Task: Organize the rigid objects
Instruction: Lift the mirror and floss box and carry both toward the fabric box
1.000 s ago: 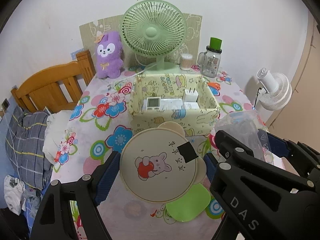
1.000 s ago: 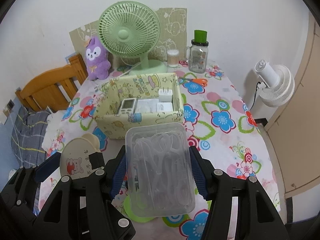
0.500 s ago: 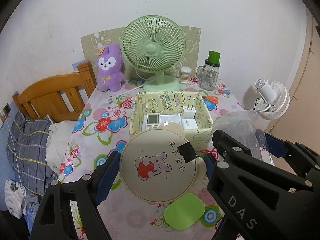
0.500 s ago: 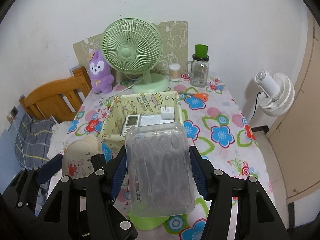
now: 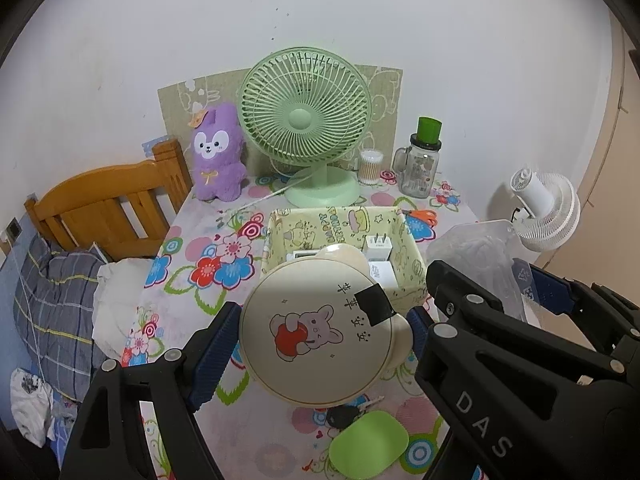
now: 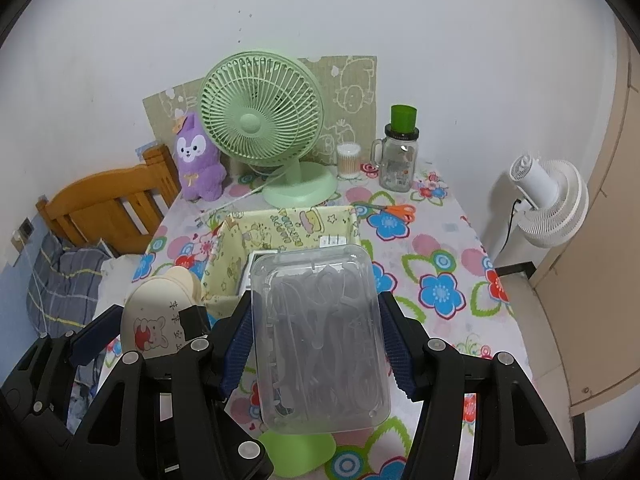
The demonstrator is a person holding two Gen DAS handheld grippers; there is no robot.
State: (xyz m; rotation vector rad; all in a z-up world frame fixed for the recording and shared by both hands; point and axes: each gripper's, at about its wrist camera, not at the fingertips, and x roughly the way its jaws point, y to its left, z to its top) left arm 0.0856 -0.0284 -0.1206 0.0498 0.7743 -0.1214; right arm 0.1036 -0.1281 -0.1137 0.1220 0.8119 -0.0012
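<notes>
Both hand-held grippers are clamped on loads above the table [image 5: 188, 240]. Left gripper [image 5: 320, 332] has its blue pads pressed against the two sides of a round cream case [image 5: 316, 332] printed with a rabbit holding a red apple; a black square of tape sits near the case's upper right edge. Right gripper [image 6: 316, 332] squeezes a clear plastic box [image 6: 320, 332] by its long sides, and grey plastic pieces show through the lid, though what they are is hard to tell. Each load hangs clear of the flowered tablecloth, in front of the yellow fabric bin [image 5: 340, 220].

Behind everything, a green desk fan [image 5: 304, 120] stands at the far edge of the table against a printed card backing. A wooden bed headboard [image 5: 104, 200] lies to the left, and a white floor fan [image 5: 544, 208] stands off the table to the right. Beside the green fan sits a purple plush rabbit [image 5: 216, 152]. The bin, in the middle of the table, holds white chargers [image 5: 378, 246] and a small white device, partly hidden by the case. A glass mug jar with a green lid [image 5: 420, 160] stands to the right of the fan, with a small tub of cotton swabs [image 5: 370, 166] just beside it. A flat green pad [image 5: 368, 446] lies on the near cloth, a dark key fob [image 5: 344, 414] touching its edge. Orange-handled scissors [image 6: 394, 211] lie behind the bin.
</notes>
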